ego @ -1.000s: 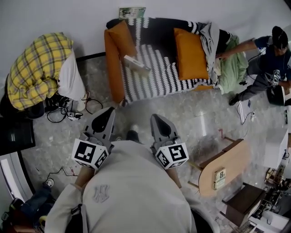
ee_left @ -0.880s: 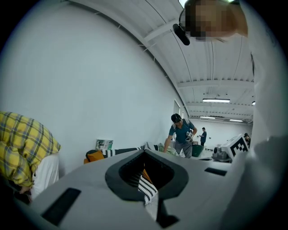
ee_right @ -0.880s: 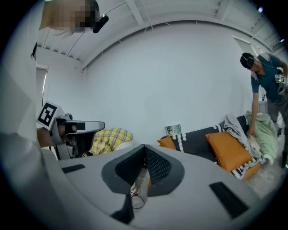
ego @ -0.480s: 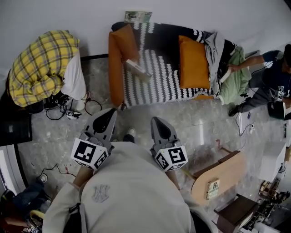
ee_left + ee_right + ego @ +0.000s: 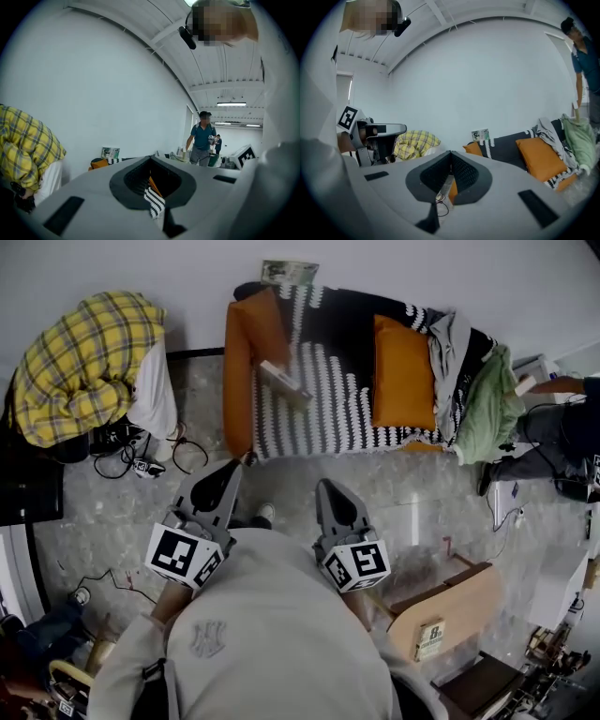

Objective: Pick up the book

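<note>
The book lies on the sofa at the top middle of the frame, a bit lower than a second ago. I think the person is walking closer. The left hand-held gripper and the right hand-held gripper are both shut tight, hold nothing, and are well apart from the book.

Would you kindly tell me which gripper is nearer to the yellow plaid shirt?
Left. In the head view the left gripper lies to the lower right of the yellow plaid shirt; the right gripper lies farther right still, beyond the left one.
</note>
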Demonstrator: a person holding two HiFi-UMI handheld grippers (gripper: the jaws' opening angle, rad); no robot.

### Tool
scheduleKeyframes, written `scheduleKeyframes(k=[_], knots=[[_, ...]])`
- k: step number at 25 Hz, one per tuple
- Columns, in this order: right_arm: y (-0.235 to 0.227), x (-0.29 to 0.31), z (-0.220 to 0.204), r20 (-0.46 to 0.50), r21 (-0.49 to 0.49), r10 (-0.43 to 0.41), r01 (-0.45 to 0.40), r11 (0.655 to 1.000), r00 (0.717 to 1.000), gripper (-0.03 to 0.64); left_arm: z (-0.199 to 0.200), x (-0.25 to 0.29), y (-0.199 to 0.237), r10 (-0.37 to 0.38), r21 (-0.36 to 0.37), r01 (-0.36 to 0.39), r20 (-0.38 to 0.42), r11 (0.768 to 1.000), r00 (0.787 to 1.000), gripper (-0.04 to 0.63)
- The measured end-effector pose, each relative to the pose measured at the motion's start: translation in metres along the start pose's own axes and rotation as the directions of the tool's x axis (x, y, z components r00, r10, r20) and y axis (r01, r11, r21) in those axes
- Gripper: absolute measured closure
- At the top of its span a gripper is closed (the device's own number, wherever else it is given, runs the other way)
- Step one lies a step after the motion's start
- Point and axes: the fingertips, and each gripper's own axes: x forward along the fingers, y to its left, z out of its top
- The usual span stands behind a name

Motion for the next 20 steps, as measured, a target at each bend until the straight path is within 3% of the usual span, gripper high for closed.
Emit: scheduleKeyframes(k=[9, 20], knots=[[-0.015, 0.004, 0.001, -0.007, 0.023, 0.005, -0.005, 1.0, 1.0, 0.598, -0.002, 0.014, -0.003, 0.009, -0.008, -0.009, -0.019, 1.0, 1.0, 0.586], [-0.045, 0.01, 0.003, -0.016, 0.055, -0.047, 0.048, 0.997, 0.999, 0.598, 0.001, 0.055, -0.004, -0.037, -0.01, 0.036, -0.042, 0.999, 0.998, 0.586]])
